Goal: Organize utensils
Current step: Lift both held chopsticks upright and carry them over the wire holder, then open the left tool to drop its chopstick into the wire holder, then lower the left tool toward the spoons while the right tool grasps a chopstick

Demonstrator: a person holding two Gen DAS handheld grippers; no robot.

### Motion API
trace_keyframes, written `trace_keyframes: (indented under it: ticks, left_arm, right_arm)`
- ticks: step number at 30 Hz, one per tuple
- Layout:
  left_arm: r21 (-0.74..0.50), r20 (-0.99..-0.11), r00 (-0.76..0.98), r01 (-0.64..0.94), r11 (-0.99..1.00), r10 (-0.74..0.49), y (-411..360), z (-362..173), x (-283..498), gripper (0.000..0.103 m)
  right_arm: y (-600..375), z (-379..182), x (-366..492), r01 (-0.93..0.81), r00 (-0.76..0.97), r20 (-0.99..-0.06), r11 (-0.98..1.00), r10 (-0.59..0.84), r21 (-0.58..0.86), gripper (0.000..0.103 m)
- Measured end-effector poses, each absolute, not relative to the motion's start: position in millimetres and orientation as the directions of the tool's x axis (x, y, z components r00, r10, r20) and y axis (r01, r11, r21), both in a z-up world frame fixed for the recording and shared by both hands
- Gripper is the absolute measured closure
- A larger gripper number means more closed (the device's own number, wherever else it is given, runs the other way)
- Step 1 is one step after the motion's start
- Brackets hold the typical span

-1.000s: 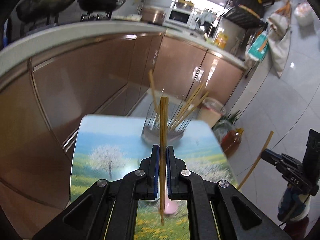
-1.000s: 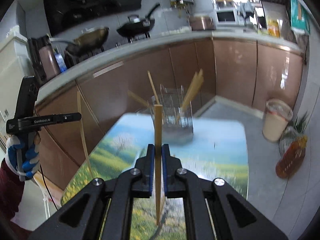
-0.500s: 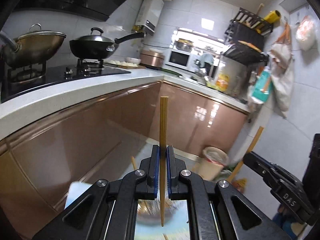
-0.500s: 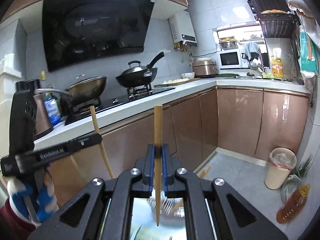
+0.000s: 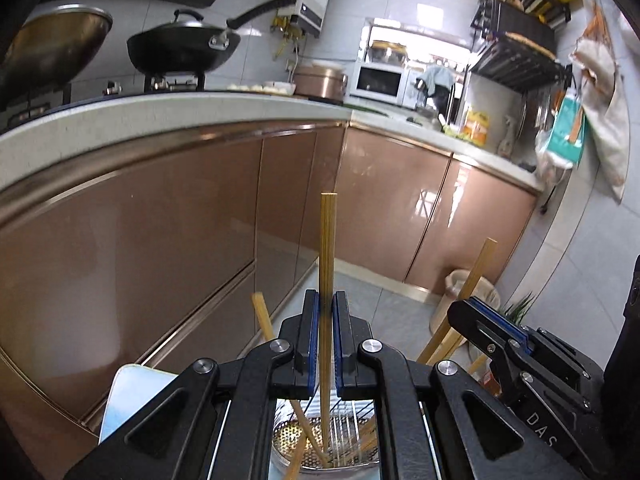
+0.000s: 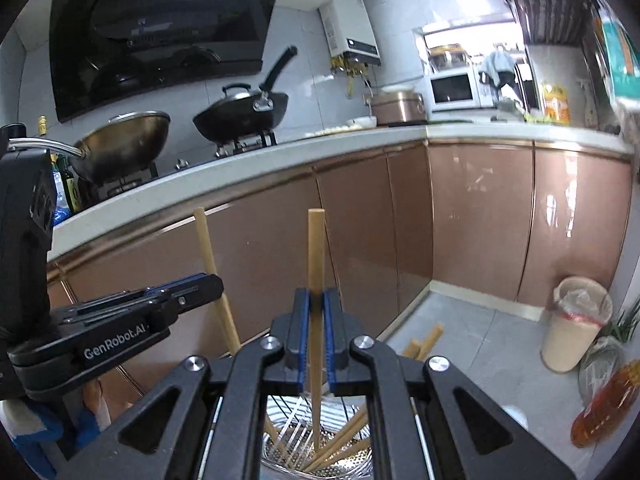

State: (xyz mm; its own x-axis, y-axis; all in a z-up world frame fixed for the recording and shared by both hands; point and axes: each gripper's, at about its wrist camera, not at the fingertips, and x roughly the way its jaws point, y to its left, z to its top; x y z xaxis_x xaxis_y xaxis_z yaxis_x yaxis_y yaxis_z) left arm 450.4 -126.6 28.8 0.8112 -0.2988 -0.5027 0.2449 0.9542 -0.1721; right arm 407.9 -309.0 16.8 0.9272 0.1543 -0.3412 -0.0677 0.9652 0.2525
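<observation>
My left gripper (image 5: 326, 300) is shut on an upright bamboo chopstick (image 5: 328, 240). Its lower end reaches into the metal wire utensil holder (image 5: 288, 444) right below the fingers. Several chopsticks lean inside that holder. To the right, the right gripper (image 5: 476, 314) grips another chopstick (image 5: 478, 272). In the right wrist view my right gripper (image 6: 316, 298) is shut on its round-ended chopstick (image 6: 316, 248), whose tip hangs in the holder (image 6: 280, 448). The left gripper (image 6: 200, 284) sits close at the left with its chopstick (image 6: 206, 248). A blue and white gloved hand (image 6: 24, 432) holds it.
A corner of the picture-printed table (image 5: 132, 392) shows at lower left. Brown cabinet doors (image 5: 168, 240) under a white counter (image 6: 240, 176) stand close ahead, with a black pan (image 6: 244, 114) and a wok (image 6: 124, 140) on the stove. A bin (image 6: 576, 320) and an oil bottle (image 6: 604, 408) stand on the floor at right.
Both grippers have moved forward over the table with their chopsticks still gripped. The holder, earlier ahead on the table, now lies right under the fingers, and the two grippers are closer together.
</observation>
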Motion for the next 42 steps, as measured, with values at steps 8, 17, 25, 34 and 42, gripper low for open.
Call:
trace_keyframes:
  ticks: [8, 17, 25, 34, 42]
  left_arm:
    - [-0.097, -0.545, 0.798, 0.243, 0.965, -0.256, -138, 6, 446, 0.097]
    - [-0.106, -0.535, 0.807, 0.229, 0.968, -0.250, -121, 23, 424, 0.082]
    - [-0.109, -0.486, 0.838, 0.224, 0.968, -0.249, -86, 64, 370, 0.074]
    - [-0.102, -0.490, 0.832, 0.243, 0.965, -0.261, -47, 81, 297, 0.063]
    - [-0.112, -0.516, 0.818, 0.229, 0.967, -0.253, -16, 75, 252, 0.062]
  right_arm:
    - [-309, -9, 398, -0.068, 0.908, -0.386, 0.965, 0.165, 0.252, 0.096]
    - [-315, 16, 365, -0.042, 0.918, -0.374, 0.970, 0.133, 0.240, 0.095]
    - [-310, 57, 310, -0.029, 0.927, -0.361, 0.980, 0.101, 0.199, 0.095]
    - [-295, 72, 241, -0.021, 0.891, -0.445, 0.987, 0.092, 0.161, 0.095]
    - [-287, 58, 193, 0.002, 0.862, -0.500, 0.986, 0.083, 0.167, 0.095]
